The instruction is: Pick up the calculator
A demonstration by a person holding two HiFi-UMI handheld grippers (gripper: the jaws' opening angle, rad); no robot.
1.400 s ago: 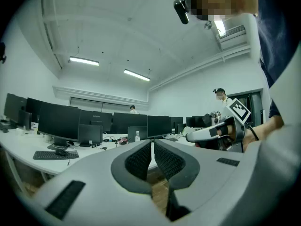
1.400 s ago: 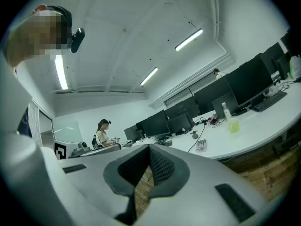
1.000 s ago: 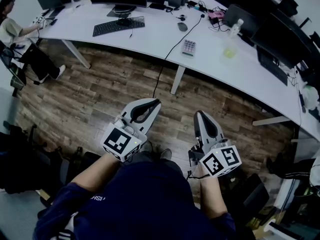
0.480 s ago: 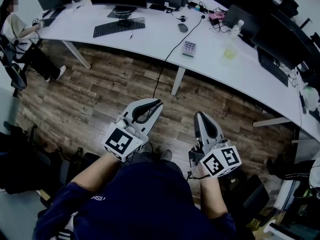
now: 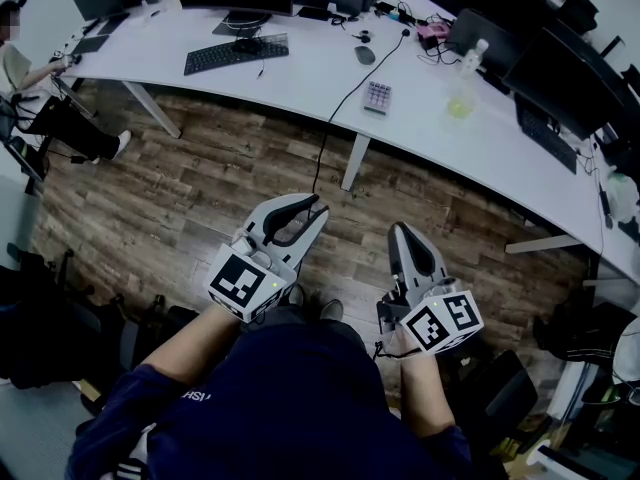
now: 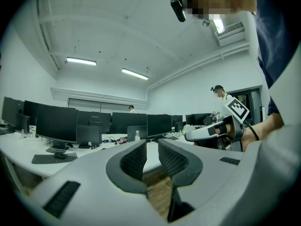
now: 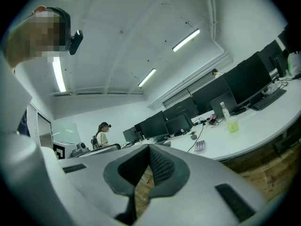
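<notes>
The calculator [image 5: 377, 95], small and grey with rows of keys, lies on the white curved desk [image 5: 300, 78] far ahead of both grippers; the right gripper view shows it too [image 7: 200, 146]. Held over the wooden floor near the person's lap, my left gripper [image 5: 318, 206] points toward the desk. Its jaws have just been opening and stand a little apart [image 6: 151, 142], with nothing between them. My right gripper [image 5: 397, 228] is alongside, its pads meeting at the tips [image 7: 149, 148] on nothing.
On the desk are a black keyboard [image 5: 236, 53], a mouse [image 5: 364, 53], a bottle [image 5: 470, 56], a yellow-green cup [image 5: 459, 106] and monitors along the back. A black cable [image 5: 330, 128] hangs to the floor. A person [image 5: 15, 63] sits at far left.
The left gripper's jaws have parted slightly. The seated person at far left has shifted further left. Both grippers keep their places.
</notes>
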